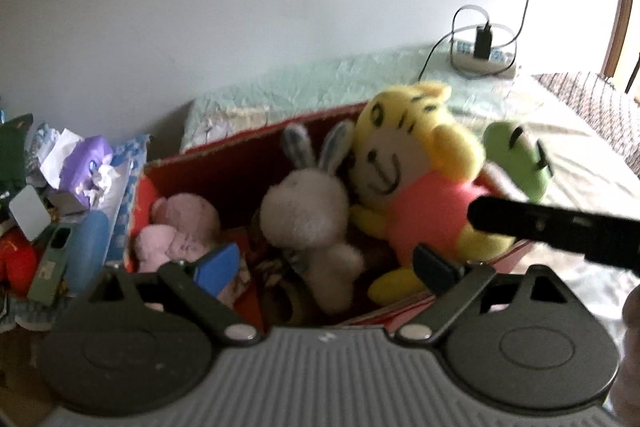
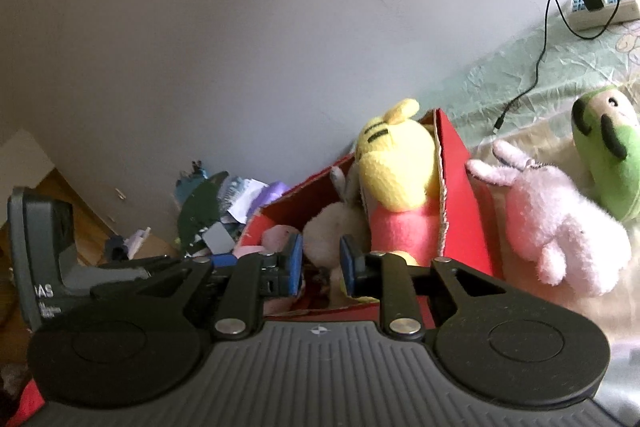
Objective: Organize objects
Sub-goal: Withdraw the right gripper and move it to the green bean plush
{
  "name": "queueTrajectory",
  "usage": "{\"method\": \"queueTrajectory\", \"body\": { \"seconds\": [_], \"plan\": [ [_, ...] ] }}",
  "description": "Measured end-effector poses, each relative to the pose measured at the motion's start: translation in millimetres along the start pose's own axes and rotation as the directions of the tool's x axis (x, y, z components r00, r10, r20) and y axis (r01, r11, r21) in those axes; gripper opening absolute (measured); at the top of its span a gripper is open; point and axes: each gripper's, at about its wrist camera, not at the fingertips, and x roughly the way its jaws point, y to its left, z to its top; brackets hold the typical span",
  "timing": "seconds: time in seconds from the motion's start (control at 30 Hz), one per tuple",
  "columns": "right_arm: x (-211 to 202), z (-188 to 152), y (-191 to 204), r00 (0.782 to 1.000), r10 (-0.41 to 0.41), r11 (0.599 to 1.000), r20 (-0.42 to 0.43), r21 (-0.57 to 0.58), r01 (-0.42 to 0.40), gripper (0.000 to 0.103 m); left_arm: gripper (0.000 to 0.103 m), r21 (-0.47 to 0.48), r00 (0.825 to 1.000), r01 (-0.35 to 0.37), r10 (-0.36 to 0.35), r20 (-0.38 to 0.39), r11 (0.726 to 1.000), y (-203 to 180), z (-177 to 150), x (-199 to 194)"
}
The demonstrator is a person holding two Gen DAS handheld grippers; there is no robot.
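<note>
- left wrist view: left gripper [image 1: 326, 265] is hovering over the near edge of the red box [image 1: 248, 147], jaws spread wide, nothing between them. the blue pad fingertip [image 1: 216, 269] is sitting low over the pink plush [image 1: 176, 231] in the box's left corner.
- the white bunny [image 1: 308, 211] is lying mid-box and the yellow tiger plush [image 1: 416, 183] is leaning on the right wall, head above the rim. my read: the box is filling up, so the tall ones are getting propped rather than laid flat.
- a black bar, probably the right gripper's finger [image 1: 560, 227], is crossing in front of the tiger's pink shirt. the green plush [image 1: 516, 163] is showing behind it, outside the box on the bedspread [image 1: 520, 107].
- right wrist view: right gripper [image 2: 320, 263] is pointing into the box [image 2: 460, 195] from its near end, jaws narrow but not closed, no object clamped. whether the pads are brushing the bunny [image 2: 332, 227] i cannot tell.
- the light pink bunny [image 2: 556, 219] is lying on the bed just beside the box's right wall, and the green plush [image 2: 604, 159] is near it, further out. judging by that, these two are what is left to box.
- the power strip [image 2: 600, 3] and clutter pile [image 2: 216, 203] are well apart from the work, likely not part of it.
</note>
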Motion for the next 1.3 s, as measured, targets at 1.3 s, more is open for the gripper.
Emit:
{"method": "queueTrajectory", "body": {
  "seconds": [1.3],
  "plan": [
    [-82, 57, -203, 0.968, -0.247, 0.909, -0.032, 0.337, 0.243, 0.029, 0.079, 0.009, 0.964, 0.258, -0.257, -0.066, 0.966, -197, 56, 80]
  ]
}}
